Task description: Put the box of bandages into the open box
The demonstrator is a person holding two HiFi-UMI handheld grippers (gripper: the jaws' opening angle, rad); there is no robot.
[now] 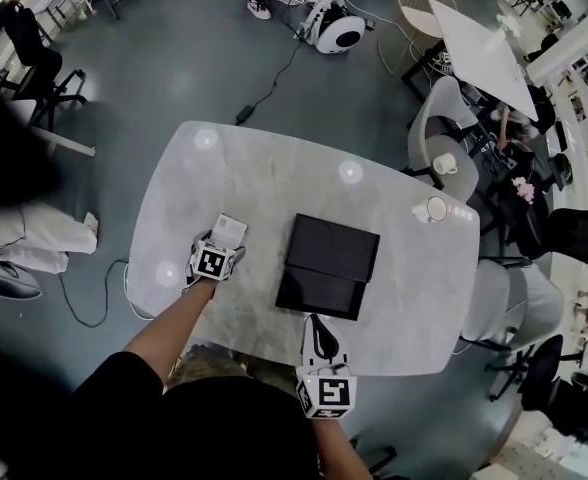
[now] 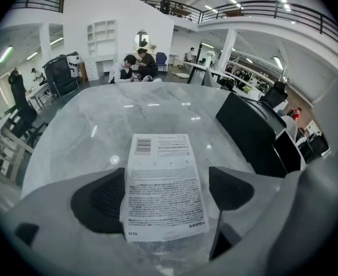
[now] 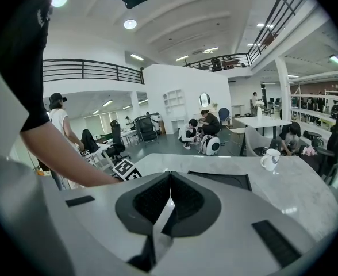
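**Fig.** Head view w/ both gripper views.

- **L gripper** (image 2: 166, 195): jaws wide apart, astride the box of bandages (image 1: 229, 230), not pressing it. The box lies flat on the table (image 1: 274, 168), label up.
- **Pads:** the 9 o'clock pad (image 2: 103, 203) looks to be right at the box's edge (contact unclear). The 3 o'clock pad (image 2: 229, 186) stands clear.
- **Open box** (image 1: 329, 263): at 3 o'clock from the bandages, apart.
- **R gripper** (image 3: 169, 203): jaws together, empty, at 6 o'clock of the open box.
- **Risk:** uneven closing may shove or skew the box. A grip on its near end only could let the far end droop and snag the open box's rim.
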